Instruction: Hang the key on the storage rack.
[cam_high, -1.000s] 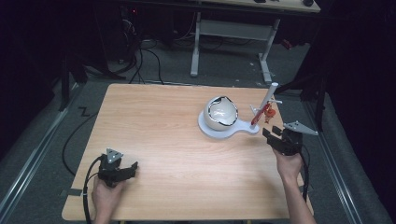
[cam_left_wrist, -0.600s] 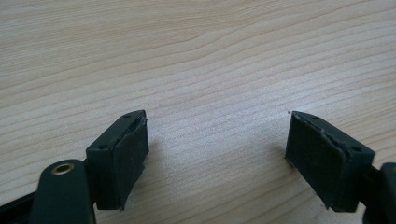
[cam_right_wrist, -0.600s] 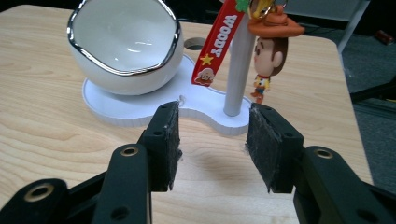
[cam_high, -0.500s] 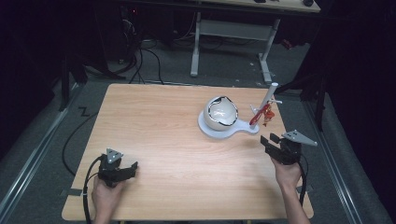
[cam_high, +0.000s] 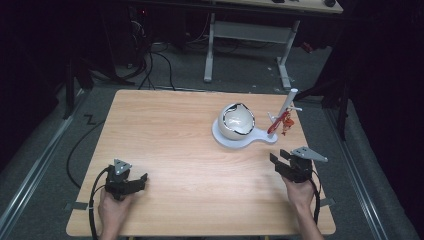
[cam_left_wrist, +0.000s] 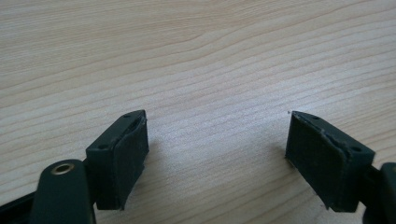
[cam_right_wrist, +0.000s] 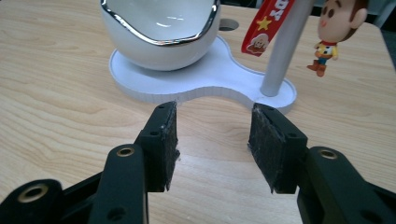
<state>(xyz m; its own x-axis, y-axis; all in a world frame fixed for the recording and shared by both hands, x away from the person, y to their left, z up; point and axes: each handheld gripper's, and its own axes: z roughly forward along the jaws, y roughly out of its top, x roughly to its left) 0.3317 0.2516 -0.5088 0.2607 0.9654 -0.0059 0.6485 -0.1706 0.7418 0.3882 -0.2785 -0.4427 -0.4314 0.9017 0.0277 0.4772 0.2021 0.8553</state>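
**Both grippers empty, the right one short of the white stand**

We see the right gripper (cam_high: 282, 162) in the lower right of the high view, held in a hand at the table's (cam_high: 165, 130) right edge. Its jaws have just been opening and now stand partly apart with nothing between them — in the right gripper view only bare wood shows in the gap (cam_right_wrist: 212, 140). Just above the jaw tips in that view lies the scalloped edge of the white stand base (cam_right_wrist: 205, 77), near the tips but not touching them. On the base's left lobe sits the white bowl (cam_right_wrist: 161, 28) with its silver rim; on the right lobe rises the grey post (cam_right_wrist: 282, 51). A red strap (cam_right_wrist: 264, 25) hangs against the post, and a small cowboy figure (cam_right_wrist: 334, 30) dangles at the upper right of the frame, clear of the table.

In the high view the stand (cam_high: 243, 139) sits right of centre, above the right gripper.

The left gripper (cam_high: 132, 182) rests in the lower left of the high view, well apart from the stand. Its jaws gape wide — the left gripper view shows only wood grain between them (cam_left_wrist: 217, 154).
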